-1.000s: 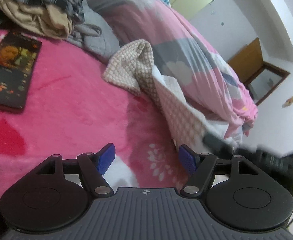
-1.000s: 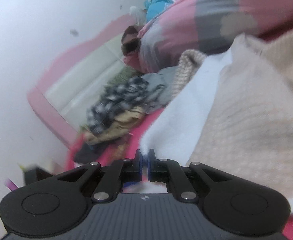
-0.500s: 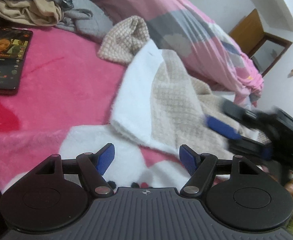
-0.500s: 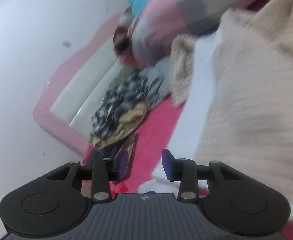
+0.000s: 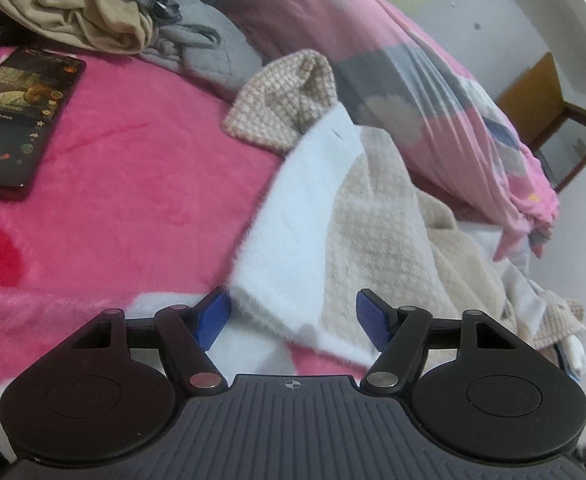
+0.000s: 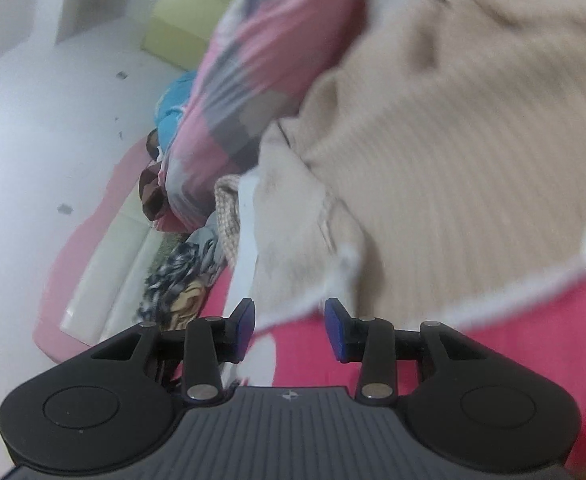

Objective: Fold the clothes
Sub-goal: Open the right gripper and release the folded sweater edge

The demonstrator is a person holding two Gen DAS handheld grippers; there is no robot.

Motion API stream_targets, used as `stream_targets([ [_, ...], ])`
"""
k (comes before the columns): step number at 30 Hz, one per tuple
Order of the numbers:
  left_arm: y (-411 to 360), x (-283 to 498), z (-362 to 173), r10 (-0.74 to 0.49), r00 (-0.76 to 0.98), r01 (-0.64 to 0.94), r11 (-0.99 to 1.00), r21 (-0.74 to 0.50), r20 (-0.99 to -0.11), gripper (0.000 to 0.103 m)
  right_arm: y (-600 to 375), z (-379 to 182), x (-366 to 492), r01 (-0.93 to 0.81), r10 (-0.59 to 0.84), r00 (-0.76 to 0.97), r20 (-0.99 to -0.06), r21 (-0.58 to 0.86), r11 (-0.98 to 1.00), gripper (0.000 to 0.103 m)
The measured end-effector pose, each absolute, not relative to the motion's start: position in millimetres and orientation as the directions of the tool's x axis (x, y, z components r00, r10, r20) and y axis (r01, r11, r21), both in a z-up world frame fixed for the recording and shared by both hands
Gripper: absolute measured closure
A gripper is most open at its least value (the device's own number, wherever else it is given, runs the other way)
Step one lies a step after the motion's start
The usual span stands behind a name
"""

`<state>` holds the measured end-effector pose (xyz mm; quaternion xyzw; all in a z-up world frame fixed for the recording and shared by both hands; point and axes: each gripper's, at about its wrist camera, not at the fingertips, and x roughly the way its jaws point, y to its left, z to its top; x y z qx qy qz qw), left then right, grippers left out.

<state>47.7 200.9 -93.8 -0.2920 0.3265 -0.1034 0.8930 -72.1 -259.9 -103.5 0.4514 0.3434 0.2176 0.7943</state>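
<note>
Right now both sets of tongs are released, 2 blue pads spread on each. The left gripper (image 5: 292, 320) hovers over the white fleecy hem of the beige checked garment (image 5: 377, 232), which lies crumpled on the pink plush blanket (image 5: 141, 184) against the pink-and-grey striped duvet (image 5: 393, 60). The right gripper (image 6: 289, 330) faces the same garment (image 6: 453, 160), gripping nothing. A dark smartphone (image 5: 21, 120) rests near the blanket's left edge.

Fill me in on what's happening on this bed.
A person is folding clothes with a handheld gripper in each hand. A beige garment with white lining lies spread on the pink blanket. The left gripper and the right gripper are both open at its near edge, holding nothing. A phone lies nearby.
</note>
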Motion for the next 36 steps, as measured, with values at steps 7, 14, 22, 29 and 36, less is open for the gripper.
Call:
stream_targets([
  [7, 190.3, 47.0, -90.9, -0.274, 0.799, -0.037, 0.866, -0.498, -0.535, 0.08, -249.9, -145.8, -66.9, 0.076, 0.739, 0.606, -0.293, 0.947, 0.313, 0.056],
  [14, 204.7, 29.2, -73.0, -0.209, 0.858, -0.039, 0.884, -0.465, -0.469, 0.099, -256.2, -119.8, -62.3, 0.186, 0.454, 0.741, -0.495, 0.8, 0.57, 0.062],
  [22, 213.2, 17.6, -71.1, -0.237, 0.822, -0.057, 0.87, -0.489, -0.518, 0.078, -274.9, -108.2, -73.0, 0.213, 0.315, 0.804, -0.504, 0.74, 0.638, 0.06],
  [29, 188.2, 5.5, -62.1, -0.223, 0.797, 0.009, 0.933, -0.359, -0.561, 0.034, -248.7, -98.2, -70.0, 0.082, 0.329, 0.805, -0.493, 0.642, 0.762, 0.06],
  [36, 142.8, 1.5, -43.7, -0.192, 0.856, 0.156, 0.981, -0.115, -0.481, 0.014, -213.2, -66.3, -44.9, -0.028, 0.184, 0.874, -0.449, 0.333, 0.942, 0.06],
])
